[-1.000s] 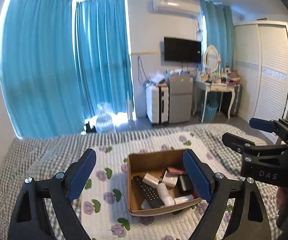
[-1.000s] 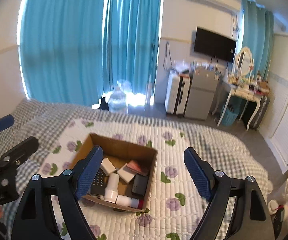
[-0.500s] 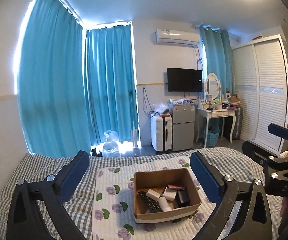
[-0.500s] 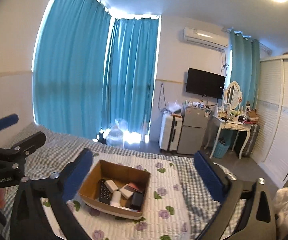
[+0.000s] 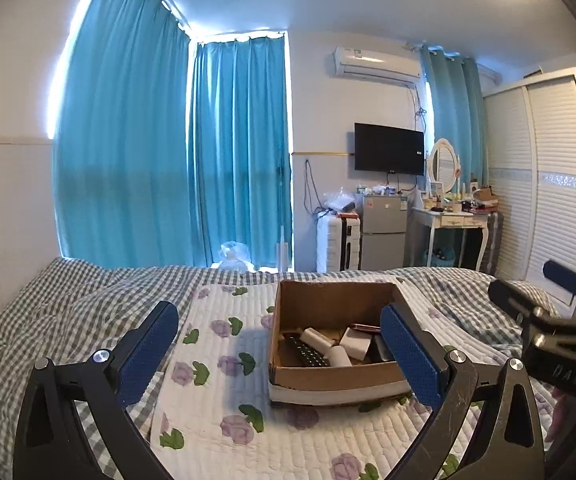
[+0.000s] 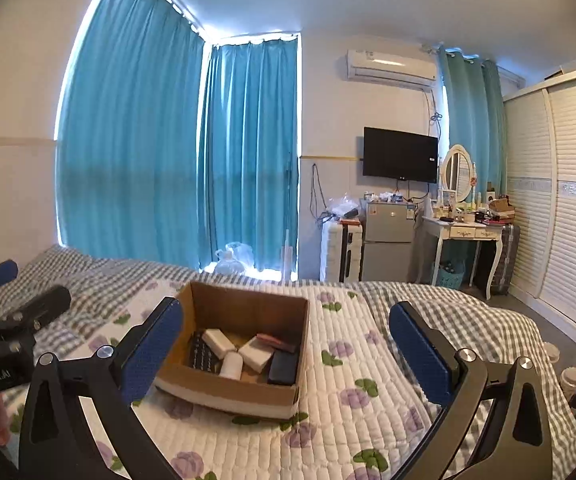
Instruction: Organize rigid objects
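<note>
The left gripper (image 5: 277,340) occupies the lower part of the left wrist view. Its blue-padded fingers (image 5: 149,348) are spread wide apart and hold nothing. The right gripper (image 6: 285,342) occupies the lower part of the right wrist view in the same condition: fingers (image 6: 418,354) spread wide, nothing between them. Each gripper also appears at the edge of the other's view, the right one at the right edge of the left wrist view and the left one at the left edge of the right wrist view.

The cardboard box (image 5: 330,374) sits on the white floral quilt (image 5: 223,364) that covers the bed (image 5: 39,320), at lower centre of the left wrist view. In the right wrist view the box (image 6: 223,392) lies lower centre-left, partly behind the left-hand finger. Its top is open. Inside lie a black remote control (image 6: 201,354), a white cylinder (image 6: 231,366), white blocks (image 6: 217,342), a black rectangular item (image 6: 283,366) and a reddish flat item (image 6: 275,342), packed close together.

Teal curtains (image 5: 175,152) fill the upper left of both views. A wall television (image 5: 388,153) and a white dressing bench (image 5: 450,220) stand at centre right.
</note>
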